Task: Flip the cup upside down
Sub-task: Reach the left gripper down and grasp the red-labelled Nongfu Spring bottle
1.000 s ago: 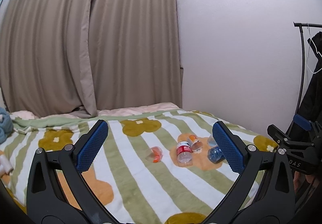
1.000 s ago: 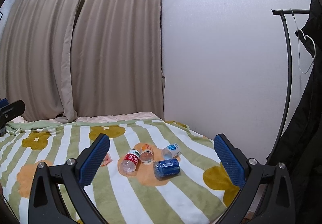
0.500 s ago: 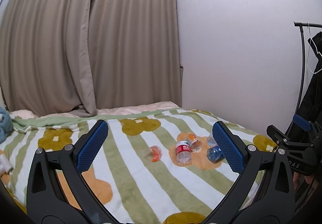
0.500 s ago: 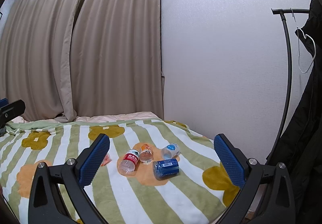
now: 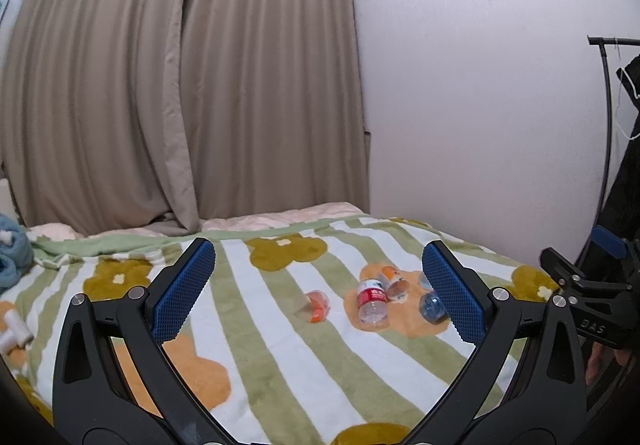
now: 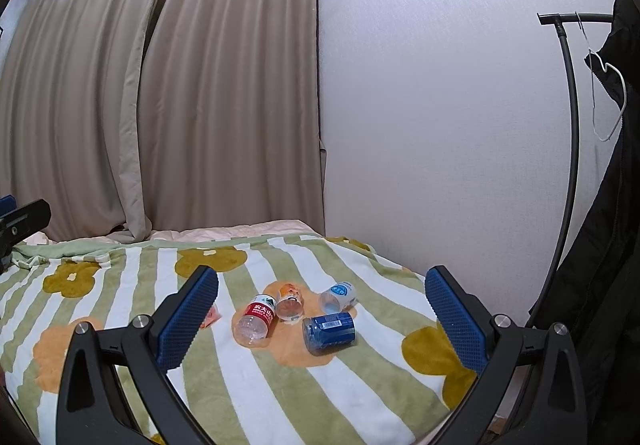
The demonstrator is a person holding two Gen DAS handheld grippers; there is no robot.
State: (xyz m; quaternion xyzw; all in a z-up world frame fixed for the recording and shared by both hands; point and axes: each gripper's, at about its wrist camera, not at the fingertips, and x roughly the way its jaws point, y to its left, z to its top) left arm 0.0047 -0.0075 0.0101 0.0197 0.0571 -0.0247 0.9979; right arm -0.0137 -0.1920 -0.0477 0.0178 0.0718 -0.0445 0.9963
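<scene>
Since a second ago almost nothing has moved: both grippers still hover above the near part of the bed, and the cups lie where they lay. Left gripper (image 5: 319,287) is spread wide, its blue pads (image 5: 184,295) well apart, holding and touching nothing. Right gripper (image 6: 322,319) is equally wide, also empty and clear of everything.

On the green-striped flowered blanket (image 6: 260,385), toward the bed's right edge by the white wall, a cluster lies tipped on its side: a clear cup with a red label (image 6: 256,319), a small orange-printed cup (image 6: 290,303) just beside it, a pale blue-labelled cup (image 6: 338,295) behind, and a dark blue cup (image 6: 329,332) nearest the right gripper. An orange-and-clear cup (image 5: 313,305) lies alone, a little toward the bed's middle. Which of them is the task's cup cannot be told.

Beige curtains (image 5: 180,85) hang behind the far edge of the bed
</scene>
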